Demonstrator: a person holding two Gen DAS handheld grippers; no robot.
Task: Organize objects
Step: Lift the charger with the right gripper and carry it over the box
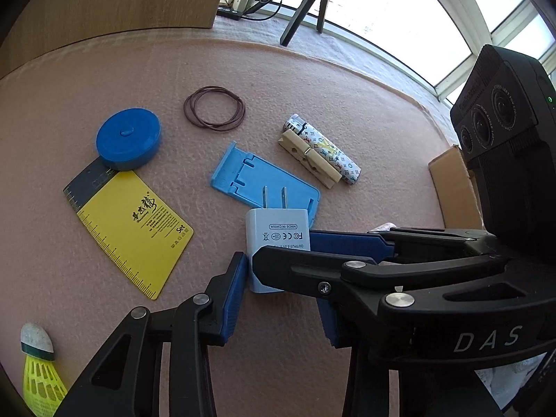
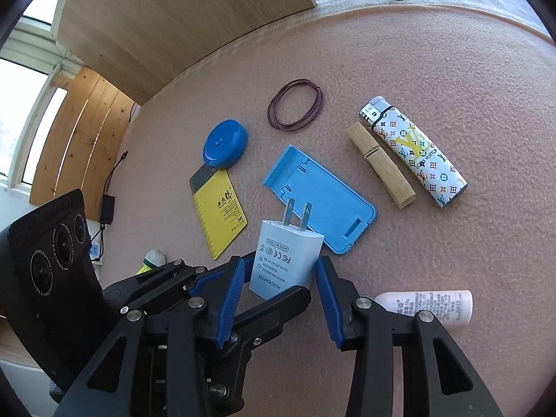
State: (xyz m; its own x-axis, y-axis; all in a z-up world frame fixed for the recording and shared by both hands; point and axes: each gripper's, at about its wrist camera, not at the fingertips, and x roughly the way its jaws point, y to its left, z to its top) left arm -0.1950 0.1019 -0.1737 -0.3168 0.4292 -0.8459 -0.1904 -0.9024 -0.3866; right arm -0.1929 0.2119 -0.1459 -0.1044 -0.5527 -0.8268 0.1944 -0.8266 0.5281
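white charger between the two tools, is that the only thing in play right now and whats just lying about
In play: white charger, with the left tool and the right tool both around it.

Lying about: blue phone stand, lighter, clothespin, tape measure, yellow ruler card, rubber bands, shuttlecock, small bottle.

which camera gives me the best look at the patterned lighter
The right wrist view: the lighter lies large and unobstructed, its full side and metal top visible beside the clothespin. In the left wrist view it is smaller and the clothespin covers part of it.

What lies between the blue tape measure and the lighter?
The blue phone stand lies between tape measure and lighter; the rubber bands sit just behind. Right wrist view.
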